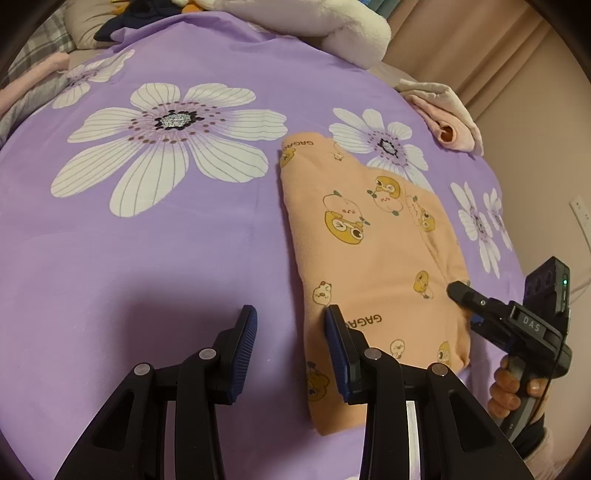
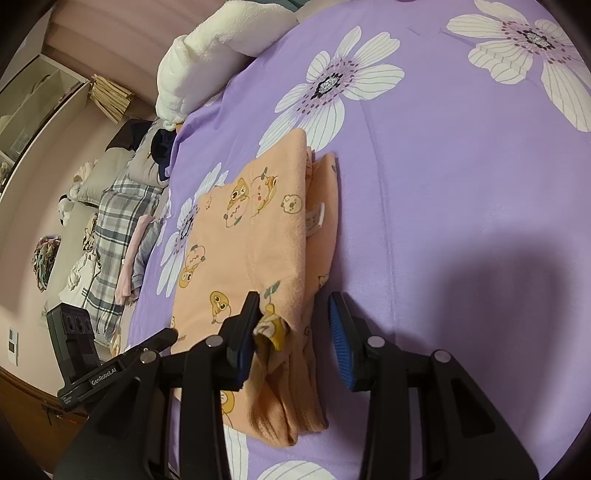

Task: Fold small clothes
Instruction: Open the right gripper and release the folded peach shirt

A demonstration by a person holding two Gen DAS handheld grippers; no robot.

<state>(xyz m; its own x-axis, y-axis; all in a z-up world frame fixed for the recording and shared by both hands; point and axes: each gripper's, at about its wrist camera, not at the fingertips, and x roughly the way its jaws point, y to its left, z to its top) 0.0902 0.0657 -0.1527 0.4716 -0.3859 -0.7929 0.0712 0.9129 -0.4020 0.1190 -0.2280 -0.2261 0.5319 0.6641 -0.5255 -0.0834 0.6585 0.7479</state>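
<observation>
Left wrist view: left gripper (image 1: 291,325) jaws apart, right finger over garment edge | right gripper (image 2: 293,319) jaws apart, straddling near end of folded peach garment (image 2: 251,236), nothing clamped | garment lies flat on purple flowered bedsheet (image 1: 166,240) | white blanket (image 2: 207,55) far, at bed's edge.

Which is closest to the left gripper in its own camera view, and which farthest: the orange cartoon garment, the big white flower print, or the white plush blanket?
1. Orange cartoon garment, touching the left gripper on its right side.
2. Big white flower print, mid-bed, left.
3. White plush blanket, far edge, top.
</observation>
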